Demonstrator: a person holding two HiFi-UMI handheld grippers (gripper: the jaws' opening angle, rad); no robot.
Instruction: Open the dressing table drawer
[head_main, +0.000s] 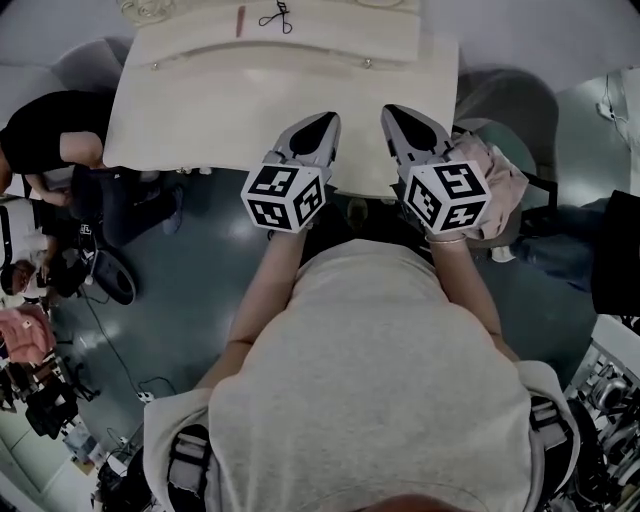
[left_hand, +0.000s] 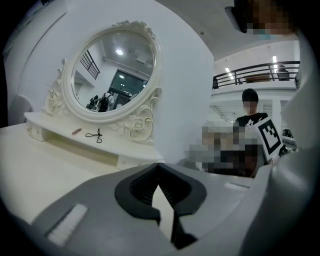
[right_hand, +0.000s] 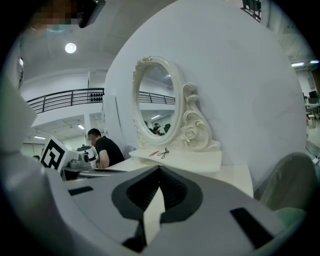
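Upper centre of the head view, the dressing table stands square to the person, its cream top bare toward the near edge. Along its far side runs a raised shelf beneath an oval mirror. A small dark looped tool and a pink stick lie loose on that shelf. One small knob sits on the shelf's front face toward the right of the frame and a second knob toward the left; each is judged to mark a shallow drawer built into the shelf. Whether a larger drawer lies under the near edge cannot be told, since the tabletop hides that face. The left gripper and the right gripper hover side by side over the near edge, apart from each other and touching nothing. Each gripper's own view shows its jaws closed tip to tip with nothing between them. Assessment: such a drawer is probably light, rigid painted wood that slides under modest force. The knob is small, rounded and smooth, so it is likely to slip. The sound hold is one pad on either side of the knob, close to its stem, with a straight pull toward the person. The jaws must part first. A jerk could roll the loose items or rock the fragile mirror.
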